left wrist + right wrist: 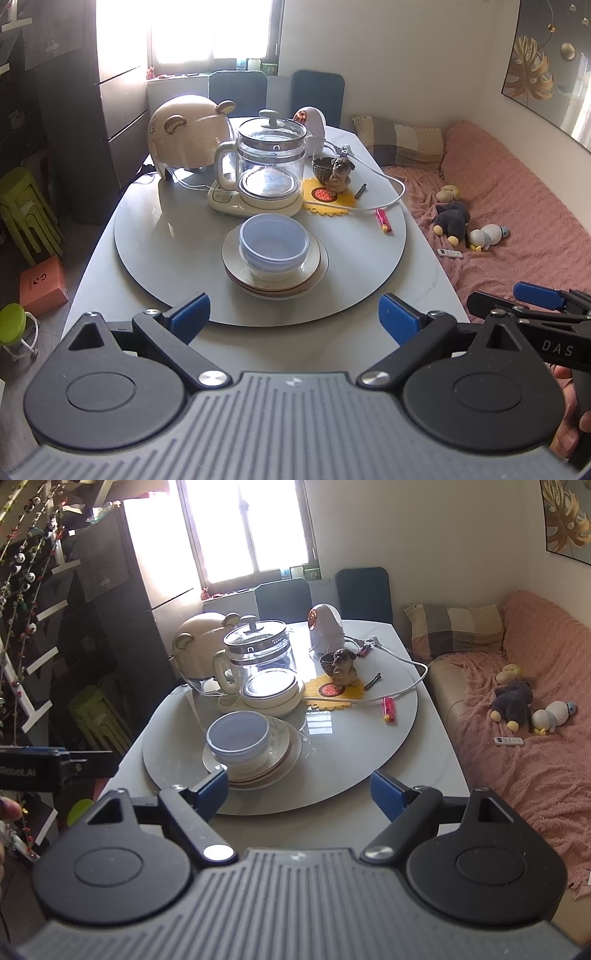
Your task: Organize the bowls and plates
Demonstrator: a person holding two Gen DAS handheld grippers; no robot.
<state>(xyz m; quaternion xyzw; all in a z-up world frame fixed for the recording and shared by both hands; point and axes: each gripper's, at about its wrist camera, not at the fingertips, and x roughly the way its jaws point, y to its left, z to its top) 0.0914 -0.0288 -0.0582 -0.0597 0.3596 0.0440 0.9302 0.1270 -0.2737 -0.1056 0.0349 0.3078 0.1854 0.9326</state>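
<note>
Pale blue bowls (274, 242) (238, 740) sit nested on a stack of cream plates (314, 267) (284, 751), all on the round grey turntable (166, 236) (351, 746) of the table. My left gripper (293, 319) hovers at the turntable's near edge, short of the stack, jaws wide apart with nothing between them. My right gripper (299, 792) also stands open and empty over the near edge, the stack just beyond its left blue pad (212, 792). In the left wrist view the right gripper (532, 306) shows from the side at the far right.
Behind the stack stand a glass kettle (271, 162) (260, 661) on its base, a cream bear-eared appliance (188, 134), a dog figurine (338, 173) on a yellow mat, a white cable and a red lighter (384, 220). A pink-covered sofa (535, 746) lies right; green stools (26, 214) left.
</note>
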